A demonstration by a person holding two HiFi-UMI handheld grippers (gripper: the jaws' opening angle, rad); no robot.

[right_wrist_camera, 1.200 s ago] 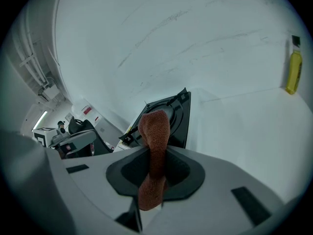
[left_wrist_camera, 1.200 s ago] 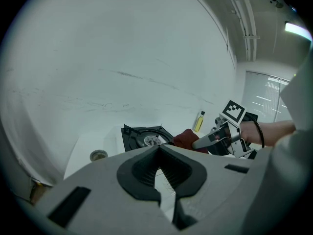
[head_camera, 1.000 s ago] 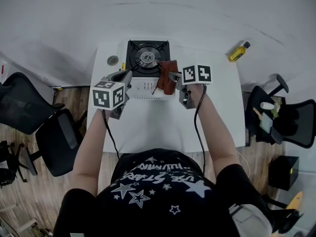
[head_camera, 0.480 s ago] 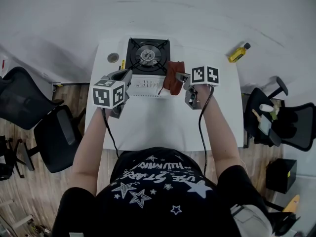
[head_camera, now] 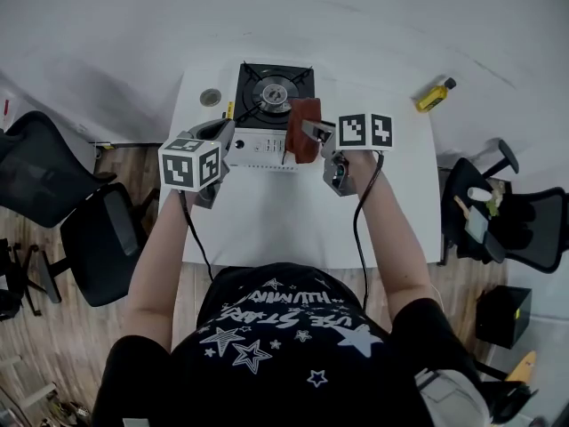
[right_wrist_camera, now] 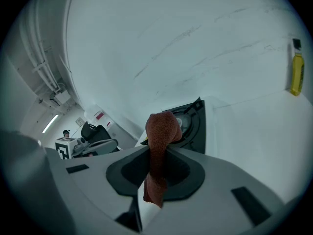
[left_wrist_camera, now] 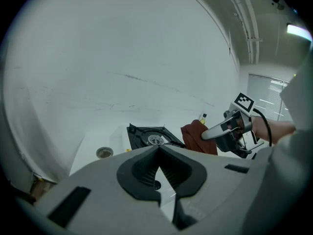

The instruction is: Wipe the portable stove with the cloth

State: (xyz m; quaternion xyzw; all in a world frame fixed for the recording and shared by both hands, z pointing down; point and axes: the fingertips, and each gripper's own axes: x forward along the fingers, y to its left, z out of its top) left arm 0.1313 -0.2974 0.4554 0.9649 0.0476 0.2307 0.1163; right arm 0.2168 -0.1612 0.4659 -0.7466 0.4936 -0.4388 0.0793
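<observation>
White table [head_camera: 302,212], with the portable stove [head_camera: 267,105] sitting at its far edge, a bit left of middle. My right gripper [head_camera: 318,134] is at the stove's right side, fingers [right_wrist_camera: 186,173] clamped tight on the rust-red cloth [right_wrist_camera: 160,131], a bunched wad poking out front. Can't tell if it's touching the stove yet.

My left gripper [left_wrist_camera: 159,153] is by the stove's near left corner, fingers [left_wrist_camera: 181,173] closed tip to tip with nothing in them.

My take on doing this bit right: get that wad down flat on the top plate and drag it in slow, straight passes. The pan supports round the burner look like they'd snag loose fabric, so go around them. Leaning the left gripper on the casing should stop the stove sliding.

There's also a yellow bottle [head_camera: 435,94] by the far right corner, out of the way.
</observation>
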